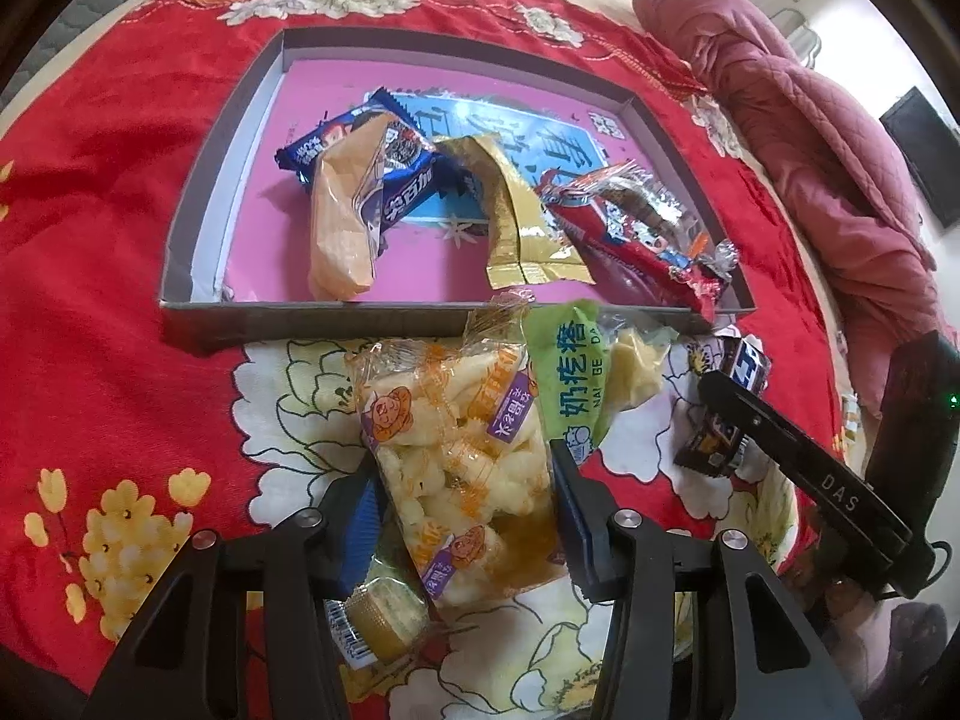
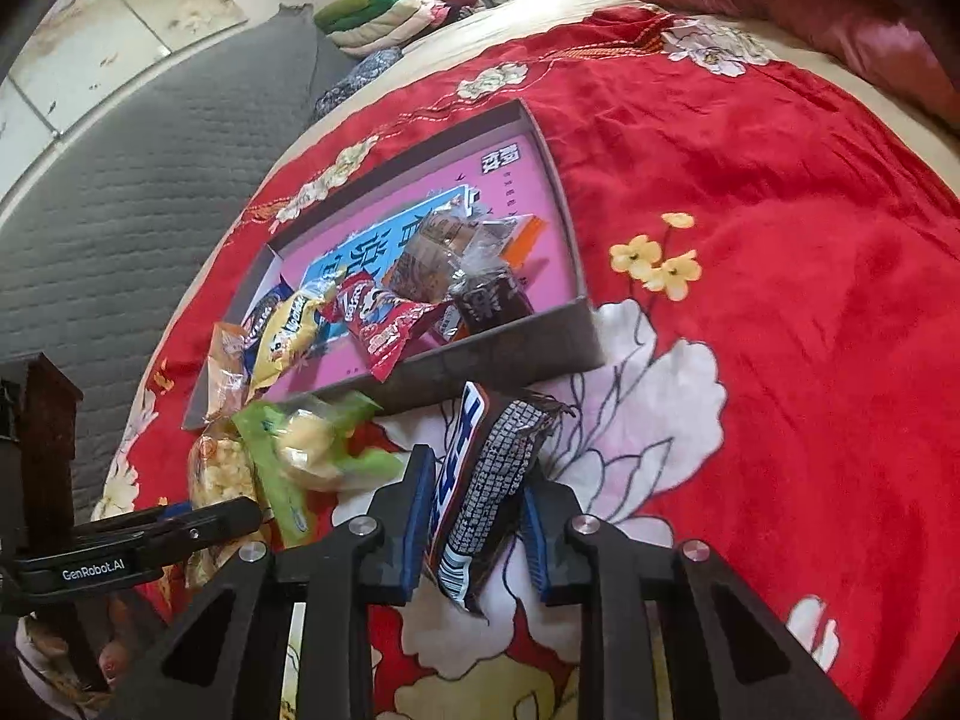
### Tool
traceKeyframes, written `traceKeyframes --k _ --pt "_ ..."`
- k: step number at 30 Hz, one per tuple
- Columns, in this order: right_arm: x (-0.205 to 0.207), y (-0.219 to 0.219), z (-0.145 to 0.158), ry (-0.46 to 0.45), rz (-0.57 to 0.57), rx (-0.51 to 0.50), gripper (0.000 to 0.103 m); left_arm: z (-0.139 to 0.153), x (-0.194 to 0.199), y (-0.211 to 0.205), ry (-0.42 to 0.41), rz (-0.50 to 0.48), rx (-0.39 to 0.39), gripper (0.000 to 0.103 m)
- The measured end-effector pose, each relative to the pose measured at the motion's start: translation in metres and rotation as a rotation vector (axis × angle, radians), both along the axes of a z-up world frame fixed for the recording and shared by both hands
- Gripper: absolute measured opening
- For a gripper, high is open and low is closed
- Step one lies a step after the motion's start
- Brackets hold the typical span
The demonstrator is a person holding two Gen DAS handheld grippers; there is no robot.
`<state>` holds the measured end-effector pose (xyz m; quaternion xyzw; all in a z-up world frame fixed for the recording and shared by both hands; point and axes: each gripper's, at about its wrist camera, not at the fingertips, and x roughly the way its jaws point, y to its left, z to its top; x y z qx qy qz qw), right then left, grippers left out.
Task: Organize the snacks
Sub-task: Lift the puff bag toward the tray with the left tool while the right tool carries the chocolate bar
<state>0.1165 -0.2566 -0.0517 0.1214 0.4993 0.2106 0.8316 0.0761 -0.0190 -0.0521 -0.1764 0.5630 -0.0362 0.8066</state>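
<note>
1. Shallow grey cardboard box with pink floor (image 1: 186, 252), ahead of both grippers: already holds blue, orange, gold and red snack packets.
2. Left gripper (image 1: 465, 507): pads pressed on a clear packet of puffed corn snacks (image 1: 444, 450), on the red floral bedspread (image 1: 90, 180) short of the box.
3. Right gripper (image 2: 477, 531): closed on a dark brown chocolate bar wrapper (image 2: 480, 480), not yet boxed.
4. Green-labelled sweet packet (image 1: 570, 384), between the grippers: still outside.

We are looking at a home bedroom: a red floral embroidered bedspread (image 2: 750, 192) covers the bed, a crumpled pink quilted comforter (image 1: 798, 120) lies at its edge, a grey quilted mattress (image 2: 138, 192) shows beside it, and folded clothes in a stack (image 2: 390, 12) sit beyond.
</note>
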Motion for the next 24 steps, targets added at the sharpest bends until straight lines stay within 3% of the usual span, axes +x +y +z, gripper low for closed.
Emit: traceKeyframes --k 10,24 --pt "-0.006 -0.006 0.014 -0.041 -0.009 0.031 0.018 0.021 -0.007 0.011 -0.046 0.025 -0.011 0.052" --pt "-0.003 -0.014 0.029 -0.096 -0.019 0.124 0.018 0.044 -0.007 0.009 -0.086 0.037 0.004 0.052"
